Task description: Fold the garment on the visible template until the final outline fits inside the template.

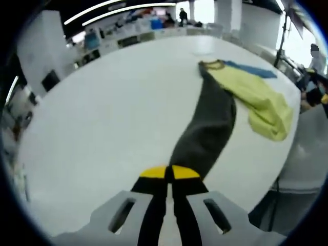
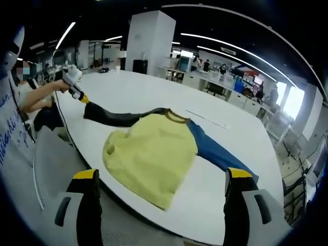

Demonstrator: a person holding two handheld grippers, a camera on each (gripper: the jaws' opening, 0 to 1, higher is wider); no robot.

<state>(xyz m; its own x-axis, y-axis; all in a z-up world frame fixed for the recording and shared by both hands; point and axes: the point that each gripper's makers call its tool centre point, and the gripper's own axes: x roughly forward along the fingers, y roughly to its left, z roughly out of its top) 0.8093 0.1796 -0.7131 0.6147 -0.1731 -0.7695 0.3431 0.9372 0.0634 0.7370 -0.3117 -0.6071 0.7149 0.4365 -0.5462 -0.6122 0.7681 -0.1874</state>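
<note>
The garment lies spread on the white table (image 2: pixel 128 87). It has a yellow-green body (image 2: pixel 151 154), a blue sleeve (image 2: pixel 218 155) and a dark grey sleeve (image 2: pixel 118 117). In the left gripper view my left gripper (image 1: pixel 169 172) is shut on the cuff of the dark sleeve (image 1: pixel 207 128), which stretches away to the yellow body (image 1: pixel 256 97) and the blue sleeve (image 1: pixel 251 69). From the right gripper view the left gripper (image 2: pixel 83 99) holds that sleeve out sideways past the table edge. My right gripper (image 2: pixel 162 174) stands wide open in front of the yellow body, nothing between its jaws.
A faint pale marking (image 2: pixel 205 117) lies on the table beyond the garment. A person's arm (image 2: pixel 43 92) holds the left gripper at the table's near-left edge, above a grey chair (image 2: pixel 48 169). Desks, a white pillar (image 2: pixel 148 41) and people stand far behind.
</note>
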